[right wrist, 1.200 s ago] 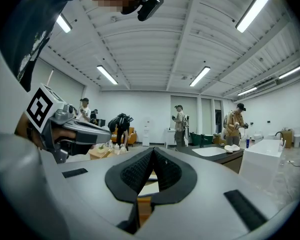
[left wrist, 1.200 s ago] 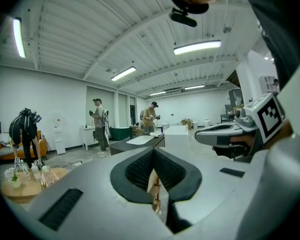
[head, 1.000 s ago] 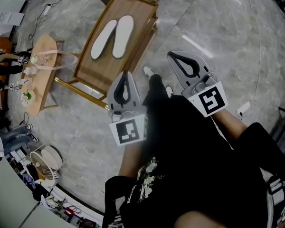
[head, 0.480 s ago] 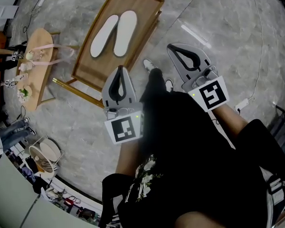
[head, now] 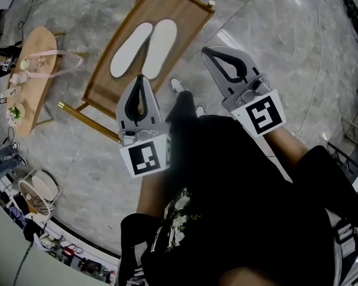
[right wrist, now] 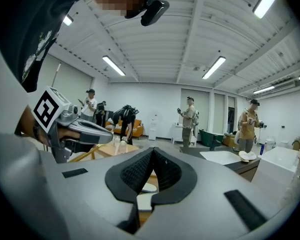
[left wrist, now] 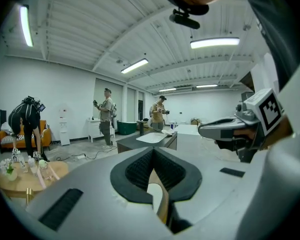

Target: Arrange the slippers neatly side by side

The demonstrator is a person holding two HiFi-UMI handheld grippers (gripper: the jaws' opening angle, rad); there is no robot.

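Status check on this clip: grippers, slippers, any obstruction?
Left gripper shut, empty. Right gripper shut, empty. Slippers side by side on wooden table. Nothing blocking them.

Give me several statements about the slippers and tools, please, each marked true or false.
1. Both slippers lie on the wooden table. True.
2. The left tool holds a slipper. False: it is shut and empty.
3. The slippers lie next to each other. True.
4. The right tool is wide open. False: its jaws are together, with nothing between them.
5. The slippers are black. False: they are white.
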